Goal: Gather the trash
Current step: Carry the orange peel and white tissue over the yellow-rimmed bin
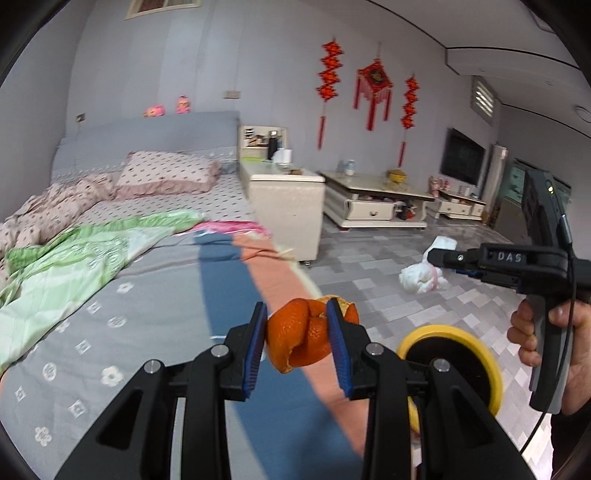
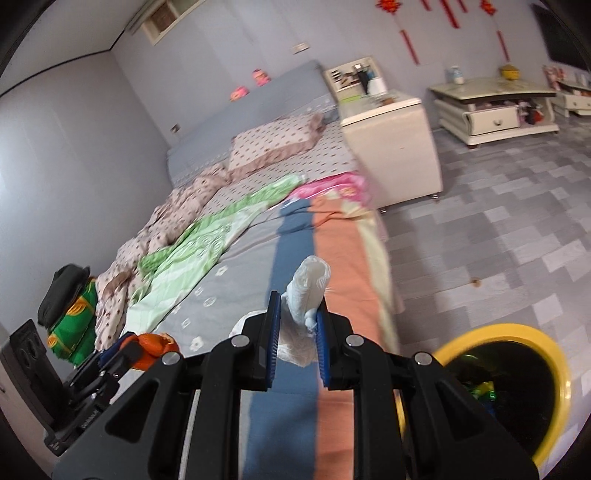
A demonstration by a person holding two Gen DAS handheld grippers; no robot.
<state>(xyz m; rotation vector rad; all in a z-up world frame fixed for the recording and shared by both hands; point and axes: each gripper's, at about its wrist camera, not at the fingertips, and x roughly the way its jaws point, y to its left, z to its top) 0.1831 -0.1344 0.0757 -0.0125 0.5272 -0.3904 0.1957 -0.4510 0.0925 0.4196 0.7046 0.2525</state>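
The yellow-rimmed bin (image 1: 476, 369) sits half hidden behind the left gripper's frame, and its dark inside shows only unclear green scraps. The white bundle (image 1: 424, 277) on the floor is blurred. The wall hangings (image 2: 454, 14) are cut off by the upper edge.

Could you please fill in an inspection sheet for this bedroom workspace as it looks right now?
Surface: bed with rumpled patterned covers; grey tiled floor beside it.
Job's things: orange peel and crumpled white tissue, both lifted; yellow-rimmed bin on the floor by the bed, some rubbish inside.
Clutter: white bundle on the floor; green item with dark cap on the bed.
Grippers: left gripper shut on the peel; right gripper shut on the tissue.
Cables: black cable hanging from the right gripper's handle.
Surroundings: white bedside cabinet, red wall ornaments.
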